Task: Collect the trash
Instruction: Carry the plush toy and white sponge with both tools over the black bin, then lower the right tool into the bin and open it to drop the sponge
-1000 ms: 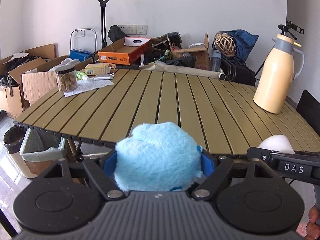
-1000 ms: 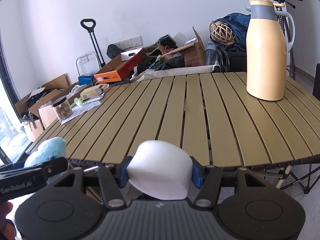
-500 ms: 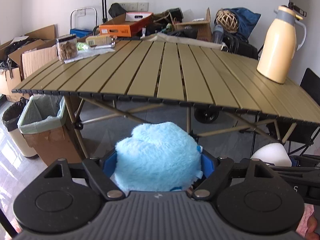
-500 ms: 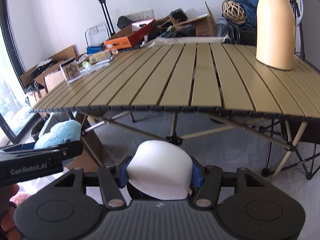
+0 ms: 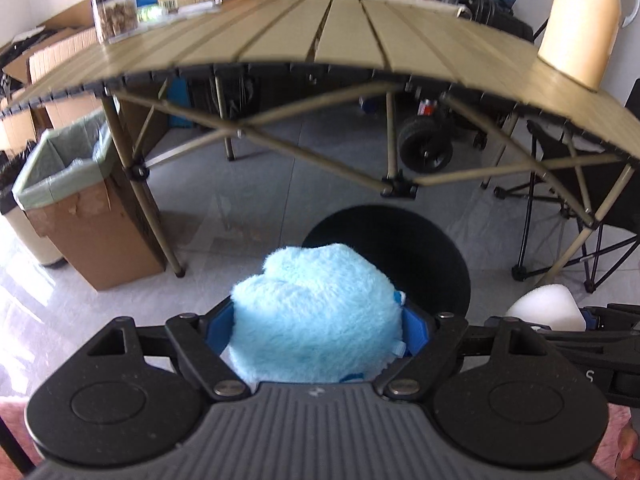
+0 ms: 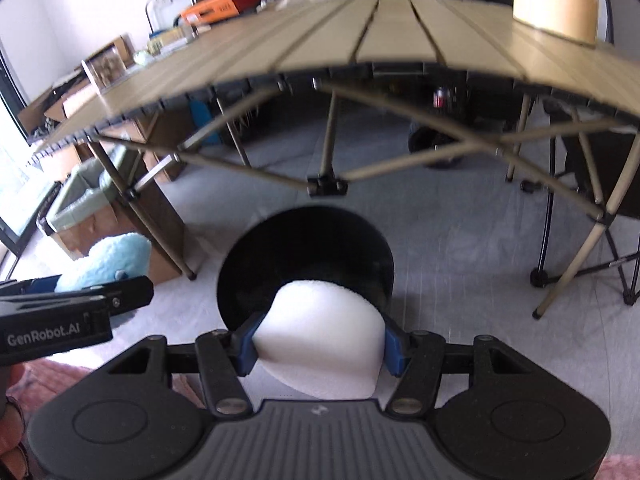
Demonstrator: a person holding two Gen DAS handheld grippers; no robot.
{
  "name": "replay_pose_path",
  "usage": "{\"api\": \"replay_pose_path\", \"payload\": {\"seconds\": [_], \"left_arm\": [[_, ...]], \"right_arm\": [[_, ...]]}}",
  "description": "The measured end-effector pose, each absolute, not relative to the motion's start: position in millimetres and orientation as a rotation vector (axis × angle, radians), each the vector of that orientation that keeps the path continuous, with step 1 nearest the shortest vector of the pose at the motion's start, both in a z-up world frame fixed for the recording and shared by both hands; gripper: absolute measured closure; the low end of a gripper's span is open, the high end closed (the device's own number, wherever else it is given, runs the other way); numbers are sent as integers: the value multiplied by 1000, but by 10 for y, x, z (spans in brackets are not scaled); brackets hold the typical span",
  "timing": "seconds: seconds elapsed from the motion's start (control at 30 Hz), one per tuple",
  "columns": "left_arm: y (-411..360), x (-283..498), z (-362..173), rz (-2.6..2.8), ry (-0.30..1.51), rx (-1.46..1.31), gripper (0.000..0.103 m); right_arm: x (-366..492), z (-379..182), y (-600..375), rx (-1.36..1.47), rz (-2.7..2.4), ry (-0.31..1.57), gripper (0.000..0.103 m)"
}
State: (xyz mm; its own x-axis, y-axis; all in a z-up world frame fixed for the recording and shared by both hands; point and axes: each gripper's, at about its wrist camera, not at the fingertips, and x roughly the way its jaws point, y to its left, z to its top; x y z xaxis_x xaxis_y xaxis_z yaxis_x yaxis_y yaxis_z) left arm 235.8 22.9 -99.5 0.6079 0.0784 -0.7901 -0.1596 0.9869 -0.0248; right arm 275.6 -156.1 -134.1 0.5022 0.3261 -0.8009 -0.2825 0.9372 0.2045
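My left gripper [image 5: 316, 322] is shut on a fluffy light-blue plush lump [image 5: 316, 316], its blue pads pressed into both sides. My right gripper [image 6: 320, 346] is shut on a white foam piece [image 6: 320, 340]. Both hang over a round black bin [image 6: 308, 256] on the floor in front of the slatted table; the same bin [image 5: 400, 256] shows just beyond the plush in the left wrist view. The white foam piece [image 5: 544, 308] appears at the right edge there, and the plush [image 6: 108, 264] at the left of the right wrist view.
The olive slatted folding table [image 5: 320, 36] stands above and ahead, with crossed legs underneath. A cardboard box lined with a green bag [image 5: 76, 200] sits on the floor at the left. A cream thermos [image 5: 580, 24] and a snack jar [image 5: 114, 18] are on the table. A folding chair [image 5: 592, 200] stands at the right.
Both grippers have sunk from table-top level to below its edge and tipped downward, each still holding its item. The black bin on the floor has come into view beneath them.
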Motion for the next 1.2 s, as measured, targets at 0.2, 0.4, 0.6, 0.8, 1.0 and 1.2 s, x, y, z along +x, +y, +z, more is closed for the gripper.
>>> {"api": "replay_pose_path", "payload": {"seconds": [0.2,0.4,0.6,0.8,1.0,1.2], "left_arm": [[297,2412,-1395,147,987,-118,21],[402,2453,-1662,152,1035,-127,21],[446,2511,-1843,166,1077,-112,21],[490,2576,-1929,177,1109,-120,21],[566,2626,-2014,204,1134,-132,21],[641,2648,-2036,219,1139,-151,21]], "right_arm": [[2779,-1680,-1558,36,374,1057,45],[2766,-1957,-1533,29,382,1127,45],[2812,-2196,-1579,34,370,1188,45],[2870,-2291,-1629,60,353,1213,45],[2888,-2237,-1632,62,363,1202,45],[2938,-2115,-1607,56,360,1160,45]]}}
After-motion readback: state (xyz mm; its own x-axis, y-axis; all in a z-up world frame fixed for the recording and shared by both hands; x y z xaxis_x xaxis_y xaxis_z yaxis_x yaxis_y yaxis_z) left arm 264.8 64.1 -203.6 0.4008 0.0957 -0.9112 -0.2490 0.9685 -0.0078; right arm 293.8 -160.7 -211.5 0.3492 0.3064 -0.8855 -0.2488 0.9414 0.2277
